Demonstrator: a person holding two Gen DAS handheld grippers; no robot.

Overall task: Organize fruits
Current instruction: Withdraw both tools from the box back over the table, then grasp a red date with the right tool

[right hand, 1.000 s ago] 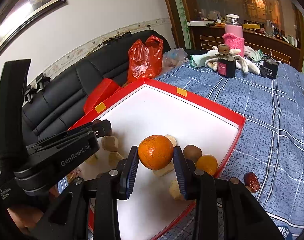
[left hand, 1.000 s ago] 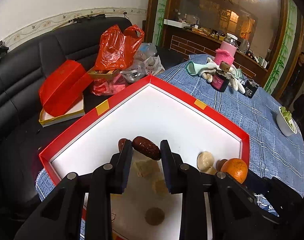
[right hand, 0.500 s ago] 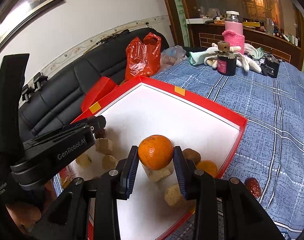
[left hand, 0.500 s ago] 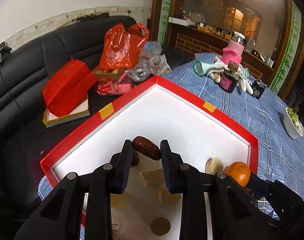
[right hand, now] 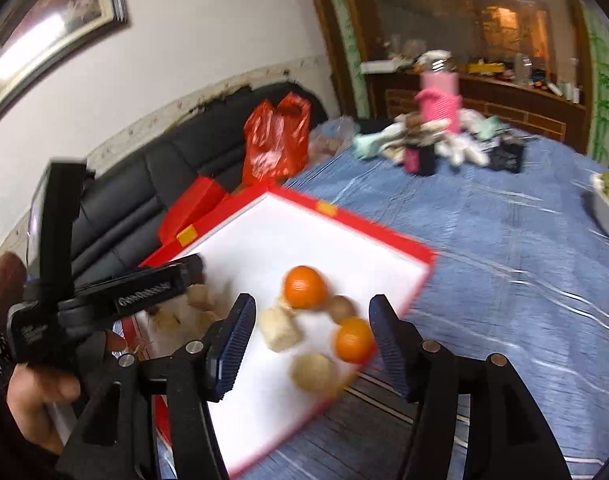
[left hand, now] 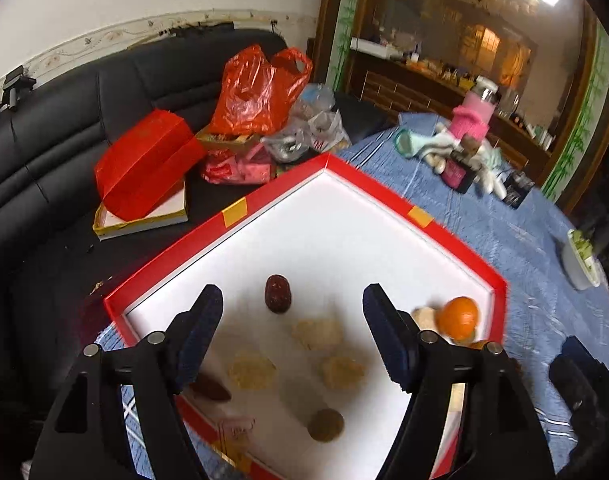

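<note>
A red-rimmed box [left hand: 384, 194] with a white floor holds the fruit. My left gripper [left hand: 292, 296] hangs over it with its jaws opening and nothing between the pads. One dark red date [left hand: 277, 299] lies on the white floor just beyond the fingers. A second, blurred date [left hand: 210, 392] shows by the left pad. My right gripper [right hand: 312, 304] is also opening, empty. An orange [right hand: 304, 286] sits in the box [right hand: 384, 236] beyond it on pale lumps [right hand: 280, 330]. Beside them are a brown fruit [right hand: 341, 308] and a second orange [right hand: 354, 339].
Several pale lumps [left hand: 317, 334] and a brown round piece [left hand: 325, 424] lie in the box. A black sofa [left hand: 84, 92] carries a red bag [left hand: 256, 88] and a red carton [left hand: 144, 168]. The blue tablecloth [right hand: 504, 240] bears a pink bottle [right hand: 440, 96] and a white bowl [right hand: 608, 208]. A hand [right hand: 36, 392] holds the left tool.
Both grippers have opened. The date has left the left jaws and the orange has dropped out of the right jaws into the box. The right gripper has pulled back and up.
</note>
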